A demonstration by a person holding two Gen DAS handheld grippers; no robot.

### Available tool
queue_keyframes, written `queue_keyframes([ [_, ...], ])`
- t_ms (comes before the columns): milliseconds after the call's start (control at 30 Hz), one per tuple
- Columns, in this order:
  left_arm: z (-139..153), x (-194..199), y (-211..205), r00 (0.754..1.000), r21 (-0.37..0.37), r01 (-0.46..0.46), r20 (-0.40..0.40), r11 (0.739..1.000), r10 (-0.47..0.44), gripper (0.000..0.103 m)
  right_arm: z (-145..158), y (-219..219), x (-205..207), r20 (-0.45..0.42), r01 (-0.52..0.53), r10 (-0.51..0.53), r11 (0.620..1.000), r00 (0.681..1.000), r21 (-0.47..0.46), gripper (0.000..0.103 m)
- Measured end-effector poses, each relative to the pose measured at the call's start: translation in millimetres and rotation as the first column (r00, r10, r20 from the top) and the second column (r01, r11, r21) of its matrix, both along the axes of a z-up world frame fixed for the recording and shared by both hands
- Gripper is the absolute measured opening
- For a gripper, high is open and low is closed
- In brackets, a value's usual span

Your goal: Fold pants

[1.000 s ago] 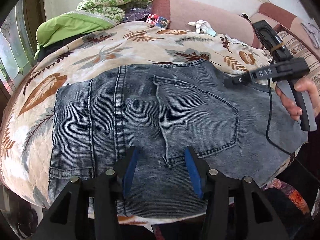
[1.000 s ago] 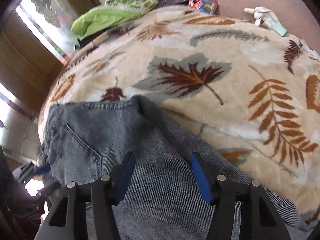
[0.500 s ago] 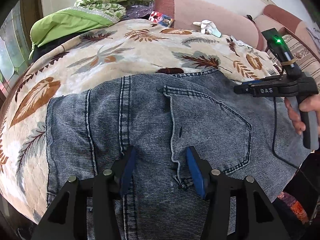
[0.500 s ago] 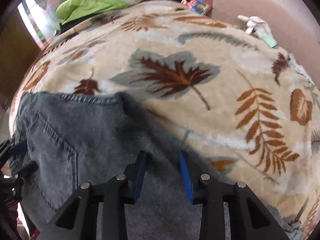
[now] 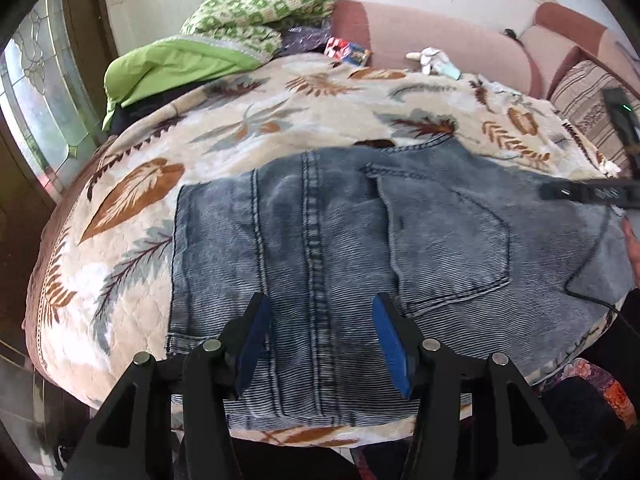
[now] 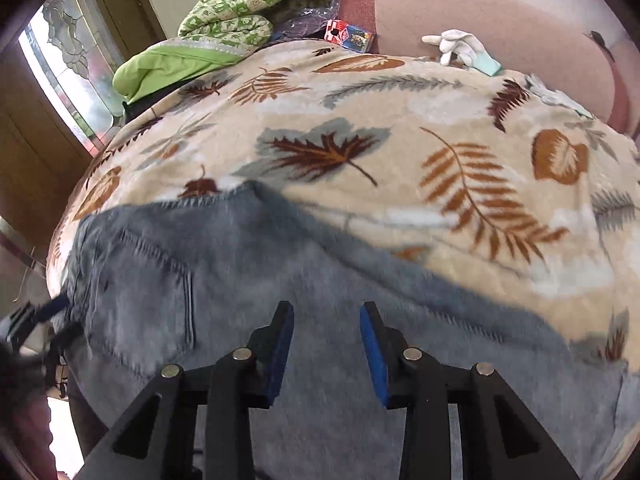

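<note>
Grey-blue denim pants [image 5: 340, 248] lie folded flat on a leaf-patterned blanket [image 5: 280, 120], back pocket [image 5: 448, 240] facing up. My left gripper [image 5: 320, 320] is open and empty, hovering over the pants' near edge by the centre seam. My right gripper [image 6: 326, 328] is open with its blue pads apart, empty, just above the denim [image 6: 280, 280] to the right of the pocket [image 6: 152, 280]. The right gripper also shows in the left wrist view [image 5: 588, 192] at the far right edge. The left gripper's tips show in the right wrist view [image 6: 36, 320] at the left.
A green patterned quilt [image 5: 260, 12] and a lime green cloth [image 5: 176, 64] are piled at the back left. White gloves [image 6: 460, 50] and a small colourful box [image 6: 350, 36] lie against the pink sofa back [image 6: 480, 20]. A window [image 5: 36, 92] is at left.
My right gripper closed partway half a second ago and has opened wider again. My left gripper has drawn back and shifted left over the pants. The pants lie as before.
</note>
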State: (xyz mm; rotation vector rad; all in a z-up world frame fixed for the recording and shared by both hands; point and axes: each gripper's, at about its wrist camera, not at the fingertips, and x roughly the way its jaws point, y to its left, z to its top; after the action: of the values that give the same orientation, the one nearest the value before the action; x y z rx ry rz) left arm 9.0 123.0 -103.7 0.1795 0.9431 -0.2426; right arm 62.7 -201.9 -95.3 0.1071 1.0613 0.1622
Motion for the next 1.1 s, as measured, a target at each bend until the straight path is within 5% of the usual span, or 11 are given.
queue_keyframes([
  [100,-8.6,7.1,-3.0,0.999,0.039,-0.024,-0.035,0.999,0.025,0.055,-8.9,-23.5,-21.7,-0.032,0.058,-0.058,0.998,0.998,-0.006,0.055],
  [233,-8.7,8.1,-8.0,0.998,0.072,-0.04,-0.042,0.997,0.043,0.056,-18.8,-80.2,-42.0,-0.051,0.187,-0.185,0.981,0.981,0.043,0.056],
  [367,-0.6,9.2,-11.8,0.996,0.07,-0.069,-0.044,0.995,0.072,0.056,-10.1,-152.0,-65.1,-0.06,0.324,-0.32,0.912,0.946,0.252,0.056],
  [467,15.5,4.2,-27.0,1.0,0.024,-0.025,-0.008,0.999,0.025,0.056,7.4,-184.4,-88.8,-0.01,0.426,-0.436,0.873,0.9,0.237,0.056],
  [600,24.6,-2.4,-67.1,0.994,0.02,0.105,0.03,0.994,-0.105,0.058,13.1,-203.5,-111.2,-0.02,0.408,-0.431,0.836,0.902,0.368,0.058],
  [733,8.7,1.3,-102.7,0.986,0.079,0.165,0.009,0.983,-0.167,0.061,-0.6,-196.9,-114.5,-0.068,0.422,-0.421,0.857,0.904,0.296,0.058],
  [833,-18.4,14.6,-111.8,0.988,0.113,0.13,-0.1,0.985,-0.119,0.068,-26.5,-189.2,-105.8,-0.146,0.451,-0.427,0.858,0.892,0.245,0.059],
  [1100,-23.4,5.3,-113.4,0.997,0.093,0.073,-0.018,0.993,-0.072,0.083,-29.0,-167.4,-102.1,-0.05,0.391,-0.388,0.907,0.92,0.154,0.081],
])
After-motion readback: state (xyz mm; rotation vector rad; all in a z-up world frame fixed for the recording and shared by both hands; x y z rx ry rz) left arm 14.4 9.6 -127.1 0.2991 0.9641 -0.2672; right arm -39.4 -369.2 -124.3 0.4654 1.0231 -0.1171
